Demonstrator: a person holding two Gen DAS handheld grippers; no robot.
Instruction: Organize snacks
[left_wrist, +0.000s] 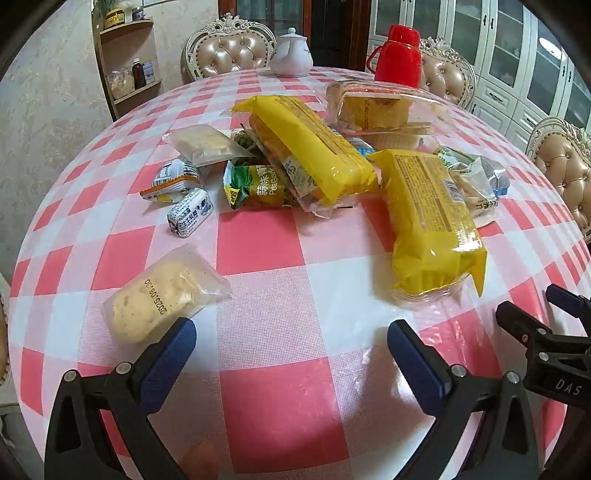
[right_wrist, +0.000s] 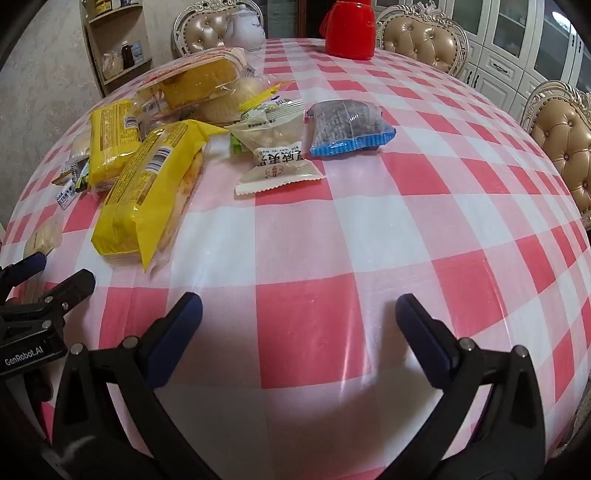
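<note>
Snacks (left_wrist: 314, 155) lie heaped on the checked worktop (left_wrist: 258, 240); my left gripper (left_wrist: 291, 341) and right gripper (right_wrist: 299, 314) hover with jaws spread wide, grasping nothing.

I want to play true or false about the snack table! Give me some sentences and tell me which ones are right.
1. Both grippers, left and right, have open jaws holding nothing. True.
2. The jug at the far edge is blue. False: it is red.
3. A white teapot stands on the table. True.
4. The tablecloth is green striped. False: pink and white checks.
5. The two long yellow packets stand upright. False: they lie flat.
</note>
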